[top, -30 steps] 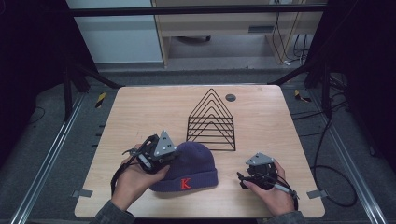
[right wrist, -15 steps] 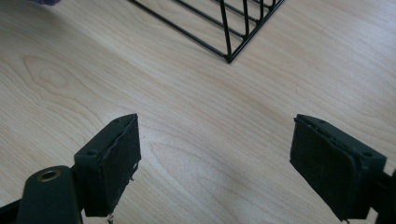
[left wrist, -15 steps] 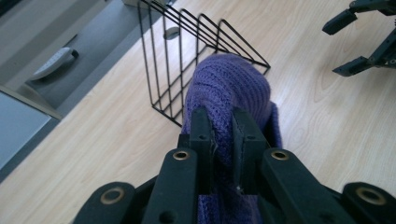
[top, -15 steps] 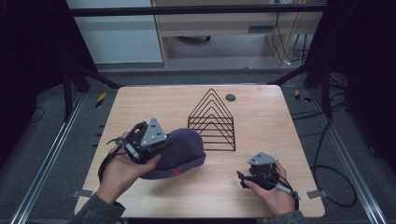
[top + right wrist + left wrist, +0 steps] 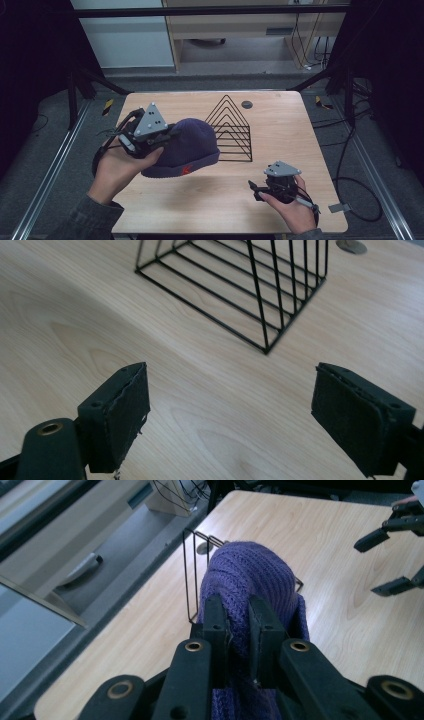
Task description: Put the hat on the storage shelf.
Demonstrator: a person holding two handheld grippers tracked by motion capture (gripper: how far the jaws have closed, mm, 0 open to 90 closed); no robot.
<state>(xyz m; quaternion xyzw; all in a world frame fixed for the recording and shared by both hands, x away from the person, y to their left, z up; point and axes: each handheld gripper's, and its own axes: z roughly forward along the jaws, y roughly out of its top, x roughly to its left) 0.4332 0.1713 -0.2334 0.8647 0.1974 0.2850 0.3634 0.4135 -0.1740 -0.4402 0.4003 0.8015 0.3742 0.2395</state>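
A dark purple knit beanie (image 5: pixel 192 145) with a small red mark hangs above the wooden table (image 5: pixel 280 125), lifted by its left edge. My left gripper (image 5: pixel 162 137) is shut on that edge; in the left gripper view its black jaws pinch a fold of the beanie (image 5: pixel 250 580) at the gripper (image 5: pixel 239 625). My right gripper (image 5: pixel 254 190) sits low over the table's front right, open, with bare wood between its fingers (image 5: pixel 125 410) in the right gripper view, gripper (image 5: pixel 240 425). It also shows far off in the left gripper view, right gripper (image 5: pixel 380 562).
A black wire rack (image 5: pixel 232 127) with triangular frames stands just behind and right of the beanie; rack (image 5: pixel 240 285), rack (image 5: pixel 192 575). A small dark round disc (image 5: pixel 247 104) lies near the table's far edge. Cables trail off the right side of the table.
My left gripper has risen and carried the beanie's edge up, so the beanie went from lying flat to hanging above the table. The right gripper has risen slightly.
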